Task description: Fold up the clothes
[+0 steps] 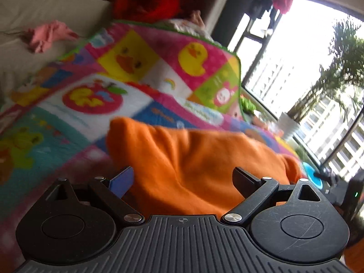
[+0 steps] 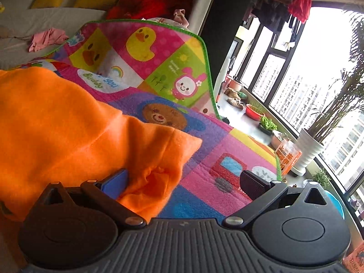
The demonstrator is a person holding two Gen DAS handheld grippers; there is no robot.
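Bright orange fleece garment [image 2: 56, 122] lies bunched on the cartoon-print play mat [image 2: 159, 52]. Left gripper [image 1: 184, 182] and right gripper [image 2: 184, 182] both stand wide, holding nothing; a cloth corner sits at the right gripper's 9 o'clock finger. Judgement: pinch one layer at the hem, with both grips level.

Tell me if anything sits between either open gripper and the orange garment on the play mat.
Nothing visible does. The left gripper is open with the orange garment directly between its fingers. The right gripper is open, the garment's corner already against its blue pad, with only bare play mat beside it.
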